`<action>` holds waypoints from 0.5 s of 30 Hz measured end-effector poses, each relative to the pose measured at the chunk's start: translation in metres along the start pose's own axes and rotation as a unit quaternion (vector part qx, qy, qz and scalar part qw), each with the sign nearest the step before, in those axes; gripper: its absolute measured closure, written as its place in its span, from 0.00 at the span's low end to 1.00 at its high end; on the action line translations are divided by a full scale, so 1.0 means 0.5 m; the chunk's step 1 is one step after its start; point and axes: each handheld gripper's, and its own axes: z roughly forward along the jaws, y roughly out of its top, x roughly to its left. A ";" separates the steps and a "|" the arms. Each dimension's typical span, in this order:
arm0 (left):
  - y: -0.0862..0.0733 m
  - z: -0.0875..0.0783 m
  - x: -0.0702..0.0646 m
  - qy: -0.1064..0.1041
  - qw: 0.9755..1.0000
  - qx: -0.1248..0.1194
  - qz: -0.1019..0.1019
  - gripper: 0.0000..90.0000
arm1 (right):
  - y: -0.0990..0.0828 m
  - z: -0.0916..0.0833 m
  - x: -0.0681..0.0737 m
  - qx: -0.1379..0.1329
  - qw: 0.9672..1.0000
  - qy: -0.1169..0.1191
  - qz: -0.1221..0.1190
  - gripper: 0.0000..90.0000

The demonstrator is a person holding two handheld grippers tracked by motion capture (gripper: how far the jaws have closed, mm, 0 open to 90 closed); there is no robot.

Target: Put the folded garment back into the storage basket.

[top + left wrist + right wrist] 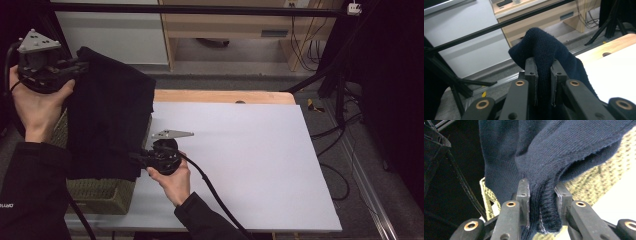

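A dark navy knitted garment [111, 115] hangs stretched between my two grippers above the table's left edge. My left gripper [80, 66] is raised at the far left and is shut on the garment's upper corner [541, 50], with the knit bunched between its pads. My right gripper [137, 161] is lower, near the table's left side, and is shut on a thick folded edge of the same garment [544, 202]. The cloth drapes down over a woven basket [100, 192].
The olive woven basket [596, 182] stands at the table's left front, partly under the garment. A white sheet [250, 160] covers the wooden table [225, 96]. Black frame bars, tripod legs and cables stand behind and to the right of the table.
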 end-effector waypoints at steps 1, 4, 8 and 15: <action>-0.002 -0.002 0.006 0.003 1.000 0.002 0.000 0.88 | 0.000 0.006 0.003 0.000 1.000 0.000 0.000 0.79; -0.011 -0.007 0.024 0.010 1.000 0.006 -0.001 0.88 | -0.001 0.026 0.013 0.000 1.000 0.002 -0.004 0.79; -0.024 -0.004 0.049 0.019 1.000 0.017 -0.001 0.88 | -0.004 0.054 0.028 0.001 1.000 0.006 -0.004 0.79; -0.056 0.043 0.108 0.034 0.999 0.043 -0.001 0.87 | -0.005 0.124 0.075 0.010 0.999 -0.006 -0.036 0.76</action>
